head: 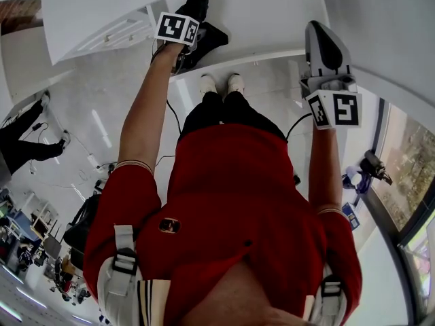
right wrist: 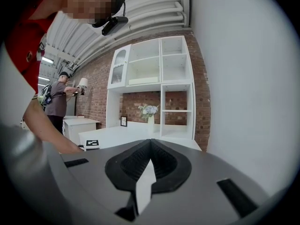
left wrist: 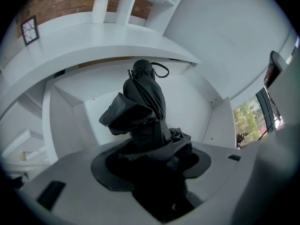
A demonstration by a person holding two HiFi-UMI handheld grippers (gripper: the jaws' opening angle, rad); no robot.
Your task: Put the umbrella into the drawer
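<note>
Umbrella (left wrist: 143,111), folded, sits clamped in my left gripper (left wrist: 152,165), its far end inside the open white drawer (left wrist: 84,104), where I'd lay it flat, clear of the walls, before releasing; my right gripper (right wrist: 150,145) is closed, empty.

Flower vase (right wrist: 151,119), brick wall (right wrist: 199,78), shelves (right wrist: 174,69)

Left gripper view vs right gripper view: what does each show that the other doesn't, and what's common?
Only the left gripper view: the left gripper shut on the black umbrella, which points into the open white drawer.
Only the right gripper view: the right gripper shut with nothing in it, and a second person in the background.
Both: the brick wall, the vase and the small picture frame.
</note>
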